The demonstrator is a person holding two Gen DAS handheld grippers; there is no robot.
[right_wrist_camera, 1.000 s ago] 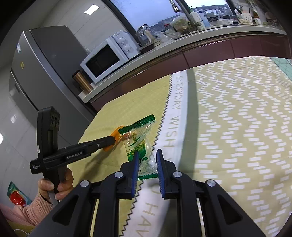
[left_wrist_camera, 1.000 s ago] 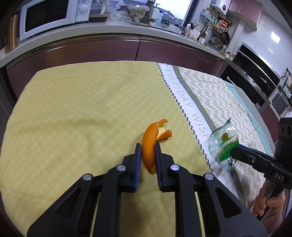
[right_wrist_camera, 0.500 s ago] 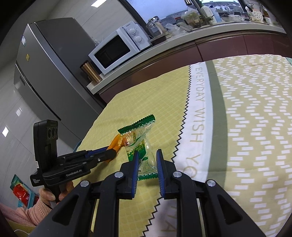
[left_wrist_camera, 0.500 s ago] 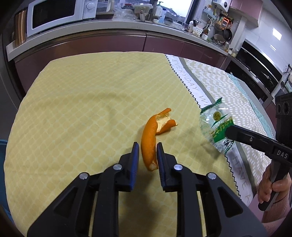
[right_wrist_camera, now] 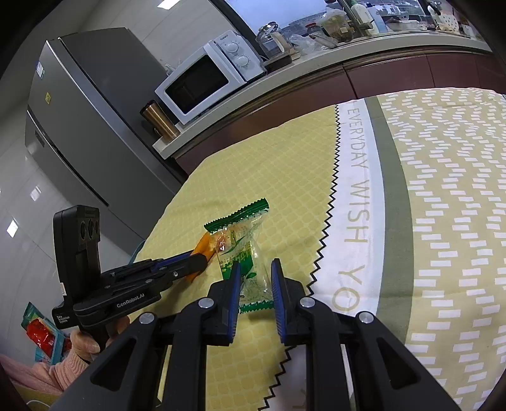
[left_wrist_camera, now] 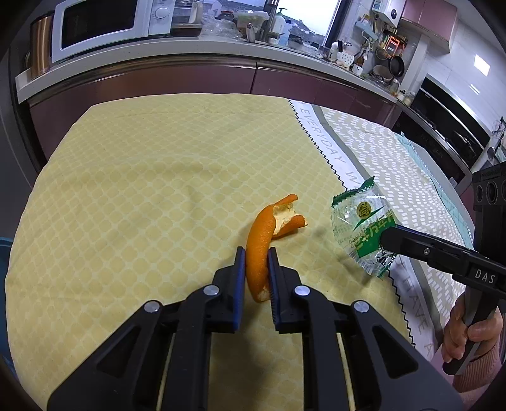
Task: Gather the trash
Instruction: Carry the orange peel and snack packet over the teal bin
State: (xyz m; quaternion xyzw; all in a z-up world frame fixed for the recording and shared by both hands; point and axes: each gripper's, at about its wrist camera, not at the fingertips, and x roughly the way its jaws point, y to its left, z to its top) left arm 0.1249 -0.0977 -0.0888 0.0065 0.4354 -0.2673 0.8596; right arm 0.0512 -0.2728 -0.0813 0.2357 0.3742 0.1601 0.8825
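Left tongs (left_wrist_camera: 256, 253) closing on orange peel (left_wrist_camera: 262, 240), frame centre, above yellow tablecloth (left_wrist_camera: 142, 205). Right tongs (right_wrist_camera: 255, 268) grip green-clear wrapper (right_wrist_camera: 245, 249), centre. Microwave (left_wrist_camera: 110, 25) upper left on counter (left_wrist_camera: 142, 66).

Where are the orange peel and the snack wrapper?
orange peel (left_wrist_camera: 260, 243), left wrist view, middle of its outer skin.
snack wrapper (right_wrist_camera: 245, 249), right wrist view, printed green front panel.

Peel (left_wrist_camera: 260, 240) left of wrapper (left_wrist_camera: 360, 227), both seemingly above tablecloth (left_wrist_camera: 158, 189).
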